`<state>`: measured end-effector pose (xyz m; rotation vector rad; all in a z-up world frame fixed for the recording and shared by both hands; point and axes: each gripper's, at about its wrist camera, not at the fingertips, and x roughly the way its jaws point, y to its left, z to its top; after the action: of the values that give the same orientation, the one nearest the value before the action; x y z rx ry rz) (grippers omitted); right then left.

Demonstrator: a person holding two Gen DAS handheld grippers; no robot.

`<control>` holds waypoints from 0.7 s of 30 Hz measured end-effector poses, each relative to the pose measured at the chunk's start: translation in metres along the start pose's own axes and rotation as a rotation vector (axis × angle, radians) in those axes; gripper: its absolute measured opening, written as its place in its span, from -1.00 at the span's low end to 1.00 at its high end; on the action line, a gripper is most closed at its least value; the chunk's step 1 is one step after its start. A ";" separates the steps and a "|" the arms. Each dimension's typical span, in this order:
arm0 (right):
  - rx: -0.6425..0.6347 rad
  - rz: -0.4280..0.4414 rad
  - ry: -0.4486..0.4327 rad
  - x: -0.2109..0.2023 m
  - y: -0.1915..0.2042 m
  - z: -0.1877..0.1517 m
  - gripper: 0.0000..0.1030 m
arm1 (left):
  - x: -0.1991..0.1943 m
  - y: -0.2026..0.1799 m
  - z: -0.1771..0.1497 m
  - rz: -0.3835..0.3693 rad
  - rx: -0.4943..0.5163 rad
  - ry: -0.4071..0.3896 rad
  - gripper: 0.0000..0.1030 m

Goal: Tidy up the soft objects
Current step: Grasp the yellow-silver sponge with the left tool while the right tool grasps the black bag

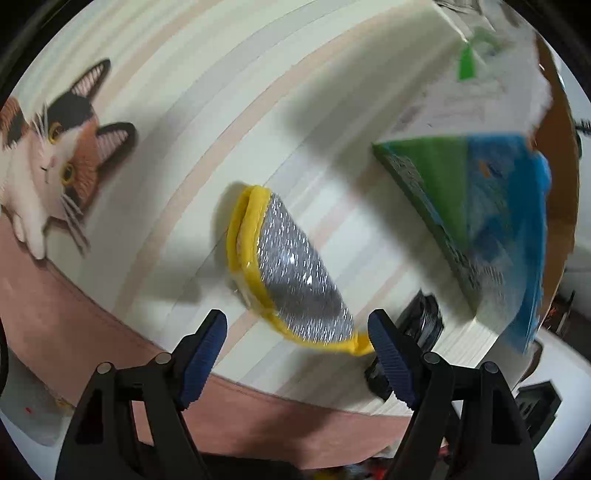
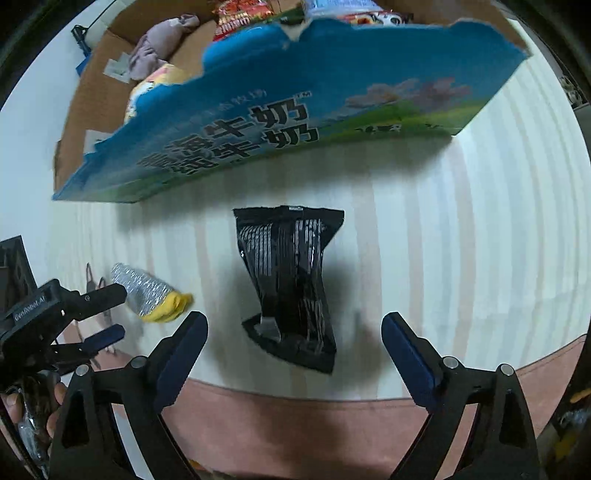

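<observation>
A silver scrub pad with a yellow rim (image 1: pixel 291 273) lies on the striped mat just ahead of my open, empty left gripper (image 1: pixel 297 354); its near corner sits between the fingertips. It also shows in the right wrist view (image 2: pixel 149 293), with the left gripper (image 2: pixel 110 314) beside it. A black snack packet (image 2: pixel 291 284) lies flat between and ahead of the fingers of my open, empty right gripper (image 2: pixel 295 350). Beyond it stands a blue milk carton box (image 2: pixel 295 110) holding soft items, seen also in the left wrist view (image 1: pixel 491 221).
A cat picture (image 1: pixel 51 155) is printed on the mat's left. The mat's pink border (image 2: pixel 295 413) runs near both grippers. A grey cloth (image 2: pixel 159 48) and snack bags (image 2: pixel 240 14) lie in the brown cardboard box (image 2: pixel 92 110) behind.
</observation>
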<state>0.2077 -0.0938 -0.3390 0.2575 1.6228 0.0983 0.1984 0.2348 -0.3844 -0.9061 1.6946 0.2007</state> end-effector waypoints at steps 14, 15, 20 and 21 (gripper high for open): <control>-0.053 -0.076 0.070 0.045 0.018 0.002 -0.05 | 0.025 -0.033 -0.014 0.316 0.256 -0.091 0.06; -0.072 -0.088 0.082 0.046 0.019 -0.001 -0.05 | 0.025 -0.036 -0.020 0.372 0.312 -0.107 0.05; -0.169 -0.152 0.144 0.051 0.018 -0.030 -0.07 | 0.030 -0.042 -0.050 0.514 0.506 -0.126 0.05; -0.184 -0.160 0.158 0.052 0.017 -0.037 -0.07 | 0.034 -0.041 -0.054 0.524 0.519 -0.118 0.06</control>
<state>0.1702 -0.0619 -0.3833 -0.0226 1.7729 0.1473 0.1831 0.1610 -0.3829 -0.0579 1.7274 0.1460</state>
